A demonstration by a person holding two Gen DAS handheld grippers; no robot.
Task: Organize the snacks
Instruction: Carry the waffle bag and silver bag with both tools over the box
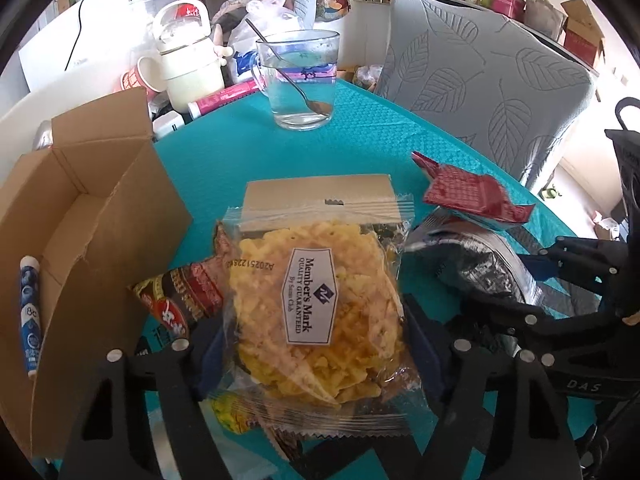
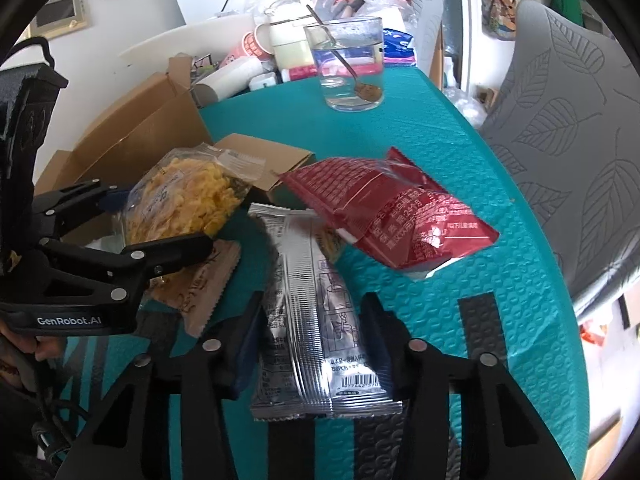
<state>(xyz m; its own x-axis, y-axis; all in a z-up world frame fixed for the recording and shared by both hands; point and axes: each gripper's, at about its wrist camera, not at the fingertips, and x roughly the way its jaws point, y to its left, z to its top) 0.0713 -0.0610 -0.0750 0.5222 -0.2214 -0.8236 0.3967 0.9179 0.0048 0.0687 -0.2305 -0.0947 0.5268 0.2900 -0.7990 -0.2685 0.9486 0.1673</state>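
A clear bag of yellow crisps (image 1: 316,312) sits between the pads of my left gripper (image 1: 316,356), which is shut on it. In the right wrist view that bag (image 2: 188,196) hangs tilted in the left gripper (image 2: 168,220), above the teal table. My right gripper (image 2: 312,344) is shut on a silver foil packet (image 2: 308,312), which lies lengthwise between its pads. The left wrist view shows the same packet (image 1: 472,256) at the right. A red snack bag (image 2: 384,208) rests just beyond the silver packet, partly on top of it.
An open cardboard box (image 1: 100,220) stands at the left with a blue tube (image 1: 30,312) inside. A small flat carton (image 1: 316,192) lies behind the crisps. A brown-red packet (image 1: 180,296) lies under them. A glass with a spoon (image 2: 348,64) stands further back. A leaf-patterned chair (image 2: 560,120) borders the table.
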